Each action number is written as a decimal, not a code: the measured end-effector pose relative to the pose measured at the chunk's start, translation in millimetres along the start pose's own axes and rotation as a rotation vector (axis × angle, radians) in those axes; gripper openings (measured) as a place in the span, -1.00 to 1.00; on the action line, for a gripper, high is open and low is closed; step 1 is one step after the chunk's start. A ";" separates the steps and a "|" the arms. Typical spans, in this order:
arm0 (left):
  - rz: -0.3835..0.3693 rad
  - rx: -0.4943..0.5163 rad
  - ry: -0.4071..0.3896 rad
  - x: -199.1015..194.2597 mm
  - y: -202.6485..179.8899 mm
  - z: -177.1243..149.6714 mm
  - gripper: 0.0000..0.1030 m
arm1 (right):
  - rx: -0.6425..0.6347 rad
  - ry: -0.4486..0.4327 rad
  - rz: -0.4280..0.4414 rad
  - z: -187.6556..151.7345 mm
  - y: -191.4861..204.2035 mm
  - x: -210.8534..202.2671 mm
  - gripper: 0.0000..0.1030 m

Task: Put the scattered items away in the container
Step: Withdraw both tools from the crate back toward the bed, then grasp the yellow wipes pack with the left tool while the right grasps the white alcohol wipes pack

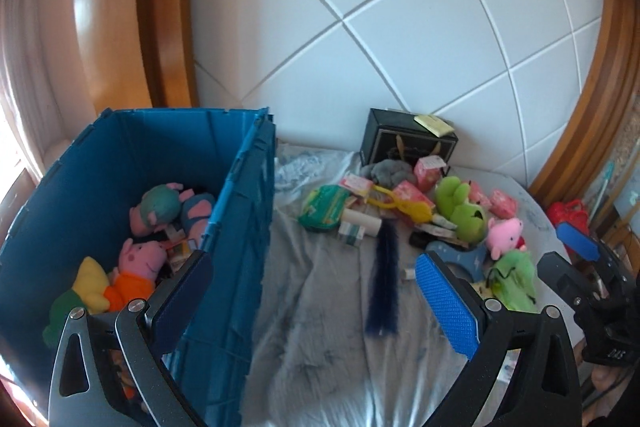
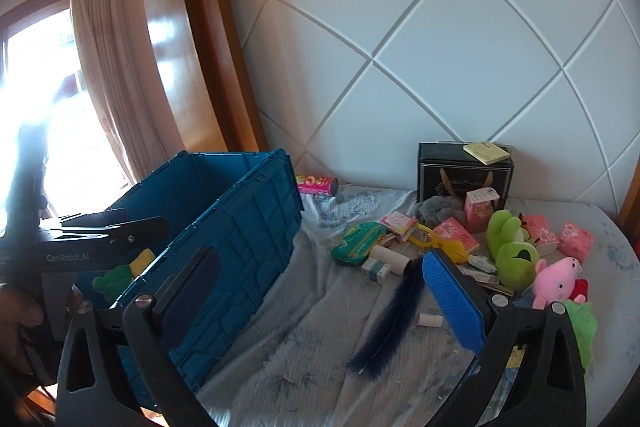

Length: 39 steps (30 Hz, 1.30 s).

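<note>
A blue crate (image 1: 248, 187) stands on the left of the bed and holds several plush toys, among them a pink pig in orange (image 1: 140, 263). My left gripper (image 1: 312, 267) is open and empty, its left finger over the crate's near corner. On the grey sheet lies a dark blue furry strip (image 1: 384, 279), and beyond it a heap: green pack (image 1: 324, 207), green frog plush (image 1: 460, 207), pink pig plush (image 1: 506, 233). My right gripper (image 2: 320, 259) is open wide with nothing held. The furry strip (image 2: 396, 315) lies just beyond its right pad (image 2: 452, 303), with the crate (image 2: 256, 211) on its left.
A black gift box (image 2: 464, 171) with a yellow pad on top stands against the white padded headboard. A pink tube (image 2: 316, 185) lies behind the crate. Pink cartons (image 2: 576, 241) and small boxes are mixed into the heap. A window and curtain (image 2: 100, 67) are at left.
</note>
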<state>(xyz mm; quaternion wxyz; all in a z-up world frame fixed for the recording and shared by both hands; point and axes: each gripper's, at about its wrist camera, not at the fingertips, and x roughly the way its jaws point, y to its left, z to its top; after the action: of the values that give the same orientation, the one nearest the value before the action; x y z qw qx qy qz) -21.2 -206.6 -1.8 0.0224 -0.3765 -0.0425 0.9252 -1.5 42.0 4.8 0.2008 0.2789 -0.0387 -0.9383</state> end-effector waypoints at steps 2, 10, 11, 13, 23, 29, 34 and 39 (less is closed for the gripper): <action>-0.020 0.018 0.015 7.9 -22.8 0.5 0.99 | 0.019 0.003 -0.038 -7.1 -25.1 -11.1 0.99; -0.096 0.103 0.051 38.9 -119.6 -5.5 0.99 | 0.096 0.054 -0.171 -38.3 -121.2 -53.7 0.99; -0.104 0.110 0.058 43.3 -130.7 -7.9 0.99 | 0.103 0.062 -0.184 -43.3 -131.2 -58.0 0.99; -0.119 0.125 0.072 54.2 -151.5 -13.4 0.99 | 0.113 0.080 -0.206 -53.7 -149.1 -65.5 0.99; -0.208 0.223 0.201 145.6 -245.0 -79.4 0.99 | 0.160 0.215 -0.295 -146.3 -222.9 -85.6 0.99; -0.283 0.309 0.295 210.1 -299.6 -123.7 0.99 | 0.239 0.303 -0.299 -218.9 -249.7 -82.5 0.99; -0.316 0.368 0.313 246.5 -333.5 -143.9 0.99 | 0.279 0.330 -0.308 -255.2 -261.3 -74.9 0.99; -0.316 0.408 0.329 283.1 -348.0 -157.6 0.99 | 0.307 0.366 -0.318 -288.1 -269.1 -54.9 0.99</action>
<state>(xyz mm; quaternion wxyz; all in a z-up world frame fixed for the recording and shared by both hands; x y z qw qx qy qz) -110.3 170.3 -277.5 0.2479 -0.4977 0.0903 0.8263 100.1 321.8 -259.5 0.0104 0.4733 -0.0993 -0.8752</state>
